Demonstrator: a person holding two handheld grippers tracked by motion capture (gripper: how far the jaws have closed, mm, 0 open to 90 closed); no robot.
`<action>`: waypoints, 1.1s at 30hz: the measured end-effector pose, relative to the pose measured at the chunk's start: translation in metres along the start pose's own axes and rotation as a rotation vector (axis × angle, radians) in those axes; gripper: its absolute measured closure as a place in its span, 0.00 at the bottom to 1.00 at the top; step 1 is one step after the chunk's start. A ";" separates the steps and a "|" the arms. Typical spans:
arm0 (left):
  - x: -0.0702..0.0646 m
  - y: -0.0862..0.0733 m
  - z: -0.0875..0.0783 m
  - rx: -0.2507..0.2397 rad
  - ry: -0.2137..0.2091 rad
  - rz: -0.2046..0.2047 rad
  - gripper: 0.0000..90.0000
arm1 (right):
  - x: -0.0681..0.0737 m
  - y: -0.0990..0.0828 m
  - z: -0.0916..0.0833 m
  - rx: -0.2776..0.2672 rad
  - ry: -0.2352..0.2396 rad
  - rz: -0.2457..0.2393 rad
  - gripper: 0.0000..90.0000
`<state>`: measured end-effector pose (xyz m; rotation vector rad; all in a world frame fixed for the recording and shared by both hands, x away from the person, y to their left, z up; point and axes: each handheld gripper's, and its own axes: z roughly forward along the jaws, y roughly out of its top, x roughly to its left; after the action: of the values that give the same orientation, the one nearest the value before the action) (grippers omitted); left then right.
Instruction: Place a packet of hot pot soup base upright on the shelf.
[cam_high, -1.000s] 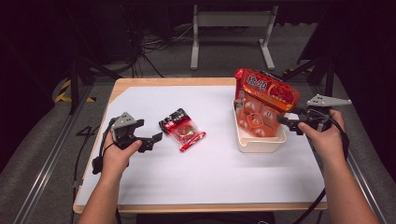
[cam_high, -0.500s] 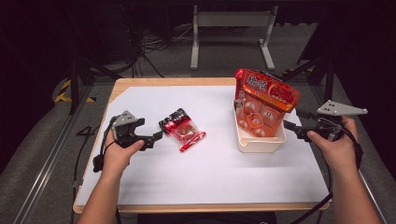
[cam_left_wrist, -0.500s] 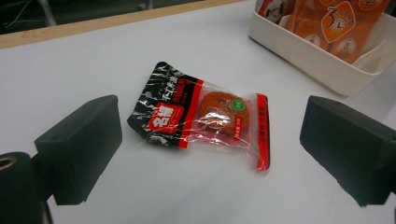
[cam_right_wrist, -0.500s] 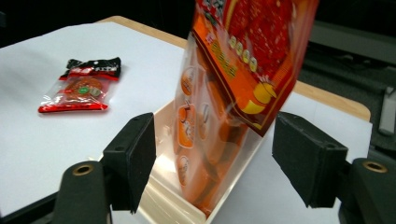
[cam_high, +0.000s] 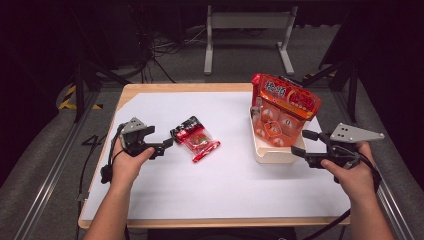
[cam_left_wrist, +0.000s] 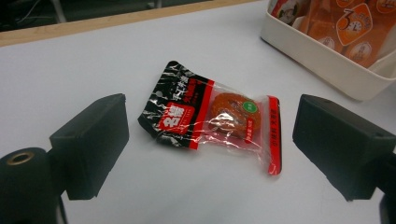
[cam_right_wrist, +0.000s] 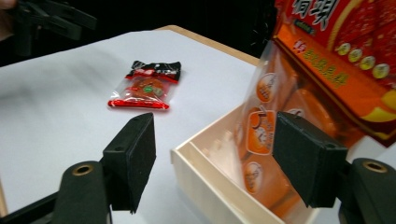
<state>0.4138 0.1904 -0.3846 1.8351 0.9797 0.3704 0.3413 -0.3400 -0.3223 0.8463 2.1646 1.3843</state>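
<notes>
I see a wooden table (cam_high: 150, 90) under a white sheet (cam_high: 200, 190). On the sheet, a small snack packet (cam_high: 195, 139) lies flat at about nine o'clock of centre, and a cream tray (cam_high: 272, 154) sits at three o'clock, well apart.

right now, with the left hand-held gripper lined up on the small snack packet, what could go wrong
1. The small snack packet lies flat on the white table cover; the left hand-held gripper might slide over its slick wrapper.
2. The big orange bag stands tall in the cream box; the right hand-held gripper close by could tip it.
</notes>
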 end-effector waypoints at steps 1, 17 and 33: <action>0.001 0.000 0.001 -0.003 0.003 -0.007 0.13 | 0.002 -0.001 0.001 -0.004 0.010 -0.002 0.34; 0.009 0.001 0.027 -0.050 0.033 -0.058 0.16 | 0.031 -0.009 0.023 -0.022 0.115 -0.036 0.35; 0.027 0.000 0.066 0.015 0.087 -0.063 0.16 | 0.035 -0.011 0.031 0.005 0.114 -0.050 0.35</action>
<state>0.4716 0.1699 -0.4200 1.8097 1.1002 0.4074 0.3334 -0.2992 -0.3466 0.7261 2.2596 1.4348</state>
